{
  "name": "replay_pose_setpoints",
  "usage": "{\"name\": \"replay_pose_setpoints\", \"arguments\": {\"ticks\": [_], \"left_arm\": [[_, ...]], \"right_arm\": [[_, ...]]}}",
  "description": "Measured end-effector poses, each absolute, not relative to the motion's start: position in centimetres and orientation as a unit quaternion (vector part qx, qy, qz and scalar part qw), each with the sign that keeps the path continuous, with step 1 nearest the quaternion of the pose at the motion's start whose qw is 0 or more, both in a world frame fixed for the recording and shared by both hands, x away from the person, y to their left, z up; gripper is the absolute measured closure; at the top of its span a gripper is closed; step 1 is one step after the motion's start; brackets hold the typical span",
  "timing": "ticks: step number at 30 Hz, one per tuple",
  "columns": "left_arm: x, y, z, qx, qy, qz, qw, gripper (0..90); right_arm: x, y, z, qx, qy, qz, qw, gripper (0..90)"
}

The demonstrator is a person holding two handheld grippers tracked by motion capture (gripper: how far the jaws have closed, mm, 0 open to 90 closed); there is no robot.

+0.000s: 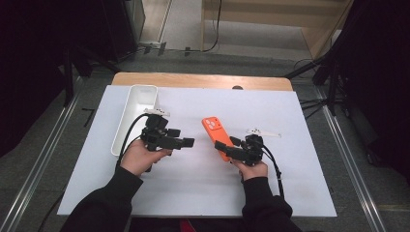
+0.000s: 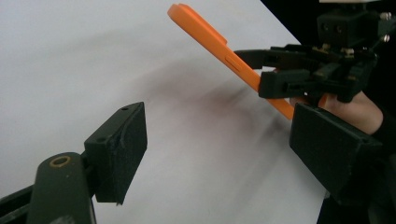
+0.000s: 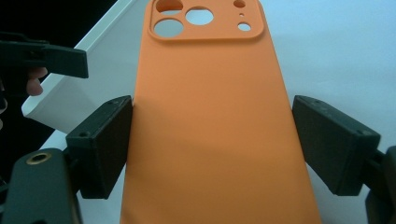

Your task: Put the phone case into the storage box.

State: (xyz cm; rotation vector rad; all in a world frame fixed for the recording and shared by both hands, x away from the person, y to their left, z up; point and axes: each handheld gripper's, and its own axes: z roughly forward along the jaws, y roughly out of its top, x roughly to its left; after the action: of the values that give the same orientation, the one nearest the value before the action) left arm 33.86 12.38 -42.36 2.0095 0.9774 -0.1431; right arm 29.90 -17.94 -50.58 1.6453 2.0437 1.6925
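We see an orange phone case (image 1: 216, 134), back w/ camera cutouts facing up, one end lifted off the table, tilted, right of centre, cutouts at far end.

The phone case (image 1: 217, 135) is plain orange, a flat, even shade with no print or pattern; in the right gripper view its back (image 3: 212, 121) shows the same orange all over, and the white surface shows through its camera cut-outs. The left gripper (image 1: 187, 142) and the right gripper (image 1: 223, 145) are matt black, each with a black cable. The bin (image 1: 138, 104) is plain white. The sheet (image 1: 193, 188) covering the table is white, slightly bluish. The table (image 1: 193, 79) edge beyond it is light wood-brown. Both sleeves are black.
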Motion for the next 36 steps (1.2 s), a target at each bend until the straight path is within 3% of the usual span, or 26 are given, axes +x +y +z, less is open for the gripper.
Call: {"name": "replay_pose_setpoints", "arguments": {"ticks": [36], "left_arm": [[38.1, 9.2, -41.7, 0.793, 0.437, -0.057, 0.421, 29.5]], "right_arm": [[29.1, -15.7, -51.2, 0.54, 0.634, 0.55, 0.067, 14.7]]}}
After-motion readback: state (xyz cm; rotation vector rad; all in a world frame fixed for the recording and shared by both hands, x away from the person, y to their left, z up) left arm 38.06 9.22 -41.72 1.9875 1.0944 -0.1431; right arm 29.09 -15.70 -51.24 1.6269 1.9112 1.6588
